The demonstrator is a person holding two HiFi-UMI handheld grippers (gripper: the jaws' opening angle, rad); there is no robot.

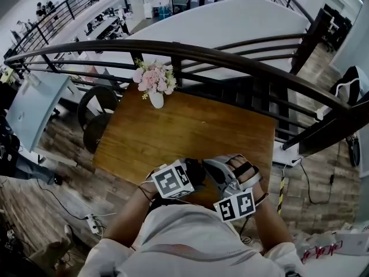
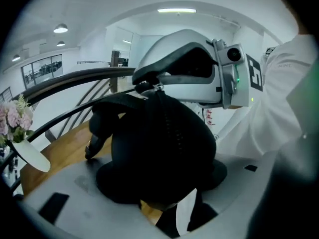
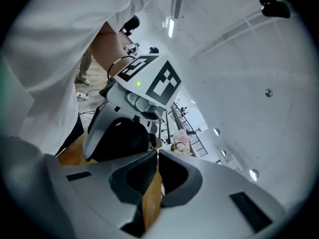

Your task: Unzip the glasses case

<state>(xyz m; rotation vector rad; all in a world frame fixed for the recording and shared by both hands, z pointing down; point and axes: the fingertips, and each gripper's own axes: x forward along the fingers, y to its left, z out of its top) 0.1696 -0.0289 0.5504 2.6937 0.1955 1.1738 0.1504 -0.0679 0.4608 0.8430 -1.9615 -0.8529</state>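
Glasses case (image 2: 154, 153), black and domed, fills the left gripper's (image 1: 191, 173) jaws.
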